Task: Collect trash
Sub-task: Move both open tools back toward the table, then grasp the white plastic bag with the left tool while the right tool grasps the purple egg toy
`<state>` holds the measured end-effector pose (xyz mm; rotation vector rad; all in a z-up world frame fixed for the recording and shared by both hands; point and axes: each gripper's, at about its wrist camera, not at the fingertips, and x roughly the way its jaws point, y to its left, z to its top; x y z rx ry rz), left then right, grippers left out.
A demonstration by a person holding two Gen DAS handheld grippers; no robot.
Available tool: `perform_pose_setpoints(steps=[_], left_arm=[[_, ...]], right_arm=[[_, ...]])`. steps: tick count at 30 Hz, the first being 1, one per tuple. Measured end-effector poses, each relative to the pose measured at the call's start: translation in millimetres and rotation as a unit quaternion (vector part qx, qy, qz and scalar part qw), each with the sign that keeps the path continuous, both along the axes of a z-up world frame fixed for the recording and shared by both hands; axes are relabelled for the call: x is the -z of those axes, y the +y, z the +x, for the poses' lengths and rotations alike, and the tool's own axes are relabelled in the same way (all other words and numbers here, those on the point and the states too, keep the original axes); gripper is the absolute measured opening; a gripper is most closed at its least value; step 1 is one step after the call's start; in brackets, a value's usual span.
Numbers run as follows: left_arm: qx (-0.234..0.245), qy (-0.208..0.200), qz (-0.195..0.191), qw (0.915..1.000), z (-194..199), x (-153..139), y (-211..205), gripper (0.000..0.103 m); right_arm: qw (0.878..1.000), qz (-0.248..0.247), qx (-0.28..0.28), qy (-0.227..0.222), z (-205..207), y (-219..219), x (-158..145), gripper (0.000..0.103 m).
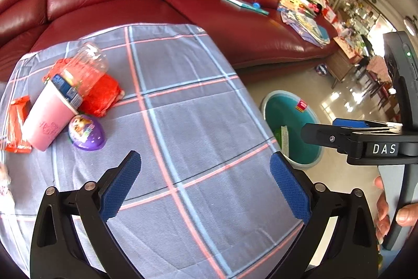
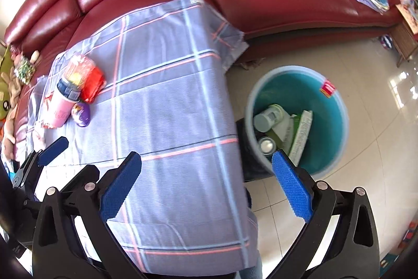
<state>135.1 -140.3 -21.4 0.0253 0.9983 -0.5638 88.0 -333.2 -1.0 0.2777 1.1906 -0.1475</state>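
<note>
**Empty-handed over the cloth, trash piled at the far left**

Both my grippers are spread wide and hold nothing. My left gripper (image 1: pixel 205 184) hangs over the checked cloth (image 1: pixel 188 109) on the tabletop; my right gripper (image 2: pixel 206 184) hangs over the cloth's right edge, with the bin (image 2: pixel 337 106) on the floor just beyond it.

The bin already holds a few containers and a carton. What is left sits in a tight cluster at the left of the cloth: a pink cup (image 1: pixel 48 119) lying on its side with a clear dome lid (image 1: pixel 87 67), a red wrapper (image 1: pixel 104 93) under it, a purple egg (image 1: pixel 86 132) touching the cup's base, and an orange wrapper (image 1: pixel 17 119) at the cloth's edge.

I judge all of it light. The cup is thin plastic and will likely dent and roll, so I would take it across the body near the rim, where it is stiffest, and squeeze gently. The egg looks smooth, round and slippery; I would pinch it across its middle. The wrappers are limp and flat, so I would catch a raised, crumpled fold.
</note>
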Motion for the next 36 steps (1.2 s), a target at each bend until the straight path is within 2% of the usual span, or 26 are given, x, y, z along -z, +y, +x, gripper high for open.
perform_pose_setpoints(steps=[9,15,21,26,33,34,36], left_arm=[[-0.101,0.007,0.008,0.9949,11,9,118,0.099],[-0.178,0.021,0.019,0.9836,21,21,197,0.099],[-0.236,0.026,0.034,0.9707,29,33,262,0.099],[-0.266,0.034,0.035,0.9627,37,44,295,0.099],[-0.265,0.039,0.038,0.9626,48,58,307,0.098],[-0.264,0.038,0.041,0.9629,49,59,307,0.097],[-0.259,0.039,0.043,0.9641,52,61,306,0.087]], right_arm=[[0.997,0.013,-0.068,0.015,42,86,12,0.096],[0.994,0.025,-0.104,0.031,68,137,28,0.096],[0.99,0.028,-0.129,0.043,87,170,40,0.096],[0.988,0.028,-0.142,0.048,100,188,46,0.096],[0.985,0.025,-0.162,0.047,114,207,52,0.096],[0.985,0.025,-0.163,0.047,116,209,53,0.096],[0.985,0.022,-0.166,0.044,120,212,55,0.096]])
